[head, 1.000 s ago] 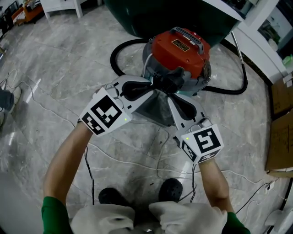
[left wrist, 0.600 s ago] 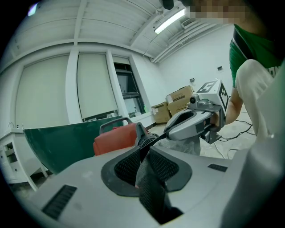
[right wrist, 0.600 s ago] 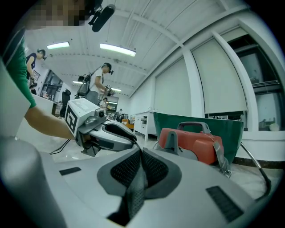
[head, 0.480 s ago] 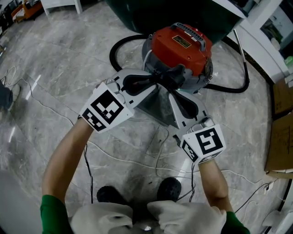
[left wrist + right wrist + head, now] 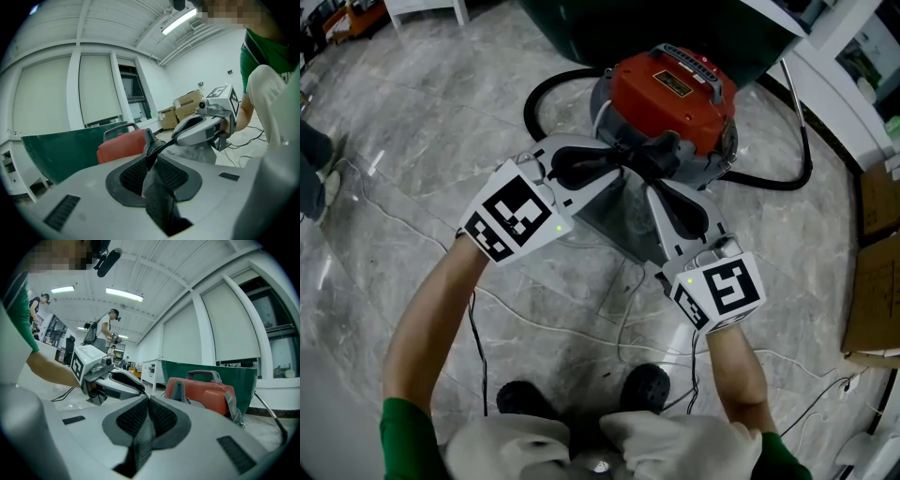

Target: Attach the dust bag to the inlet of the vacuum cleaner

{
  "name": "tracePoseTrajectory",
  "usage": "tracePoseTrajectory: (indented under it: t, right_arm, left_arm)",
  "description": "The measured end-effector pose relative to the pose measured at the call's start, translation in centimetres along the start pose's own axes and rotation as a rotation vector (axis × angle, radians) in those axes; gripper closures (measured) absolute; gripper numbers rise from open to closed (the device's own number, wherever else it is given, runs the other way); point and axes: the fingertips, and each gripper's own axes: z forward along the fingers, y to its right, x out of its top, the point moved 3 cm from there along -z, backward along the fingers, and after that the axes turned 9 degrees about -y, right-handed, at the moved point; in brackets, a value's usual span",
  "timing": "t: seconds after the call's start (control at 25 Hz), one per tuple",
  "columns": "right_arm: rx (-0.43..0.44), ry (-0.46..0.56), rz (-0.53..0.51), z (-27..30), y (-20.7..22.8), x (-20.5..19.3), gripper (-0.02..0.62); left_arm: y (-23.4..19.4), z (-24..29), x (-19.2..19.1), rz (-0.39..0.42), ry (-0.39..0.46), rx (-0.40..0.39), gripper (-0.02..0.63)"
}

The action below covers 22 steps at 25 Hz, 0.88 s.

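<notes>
Against the vacuum (image 5: 670,89) on the floor (image 5: 441,122), we had the left gripper (image 5: 621,163) and the right gripper (image 5: 653,184) both clamped on the top of the grey bag (image 5: 614,217).

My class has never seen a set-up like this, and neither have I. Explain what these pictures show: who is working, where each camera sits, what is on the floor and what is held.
No robot here: a person holds a two-jaw tool in each hand, the left gripper and the right gripper. The cubes with square markers are part of them. One picture looks down from a camera on the person's head; the other two come from cameras riding on each gripper, looking along its jaws. On the stone-patterned floor stands a red-topped vacuum cleaner with a black hose. Both grippers are closed on the grey dust bag, held at the vacuum's front.
</notes>
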Motion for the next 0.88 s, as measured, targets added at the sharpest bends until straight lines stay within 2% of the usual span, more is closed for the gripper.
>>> tracePoseTrajectory:
  t: [0.4,0.88]
  right_arm:
    - [-0.012,0.010,0.010,0.1,0.8,-0.1,0.569]
    - [-0.037,0.025,0.041,0.4,2.5,-0.3,0.569]
  left_arm:
    - [-0.3,0.7,0.1,0.021,0.001,-0.010,0.534]
    - [-1.2,2.3,0.8,0.073,-0.037,-0.044,0.532]
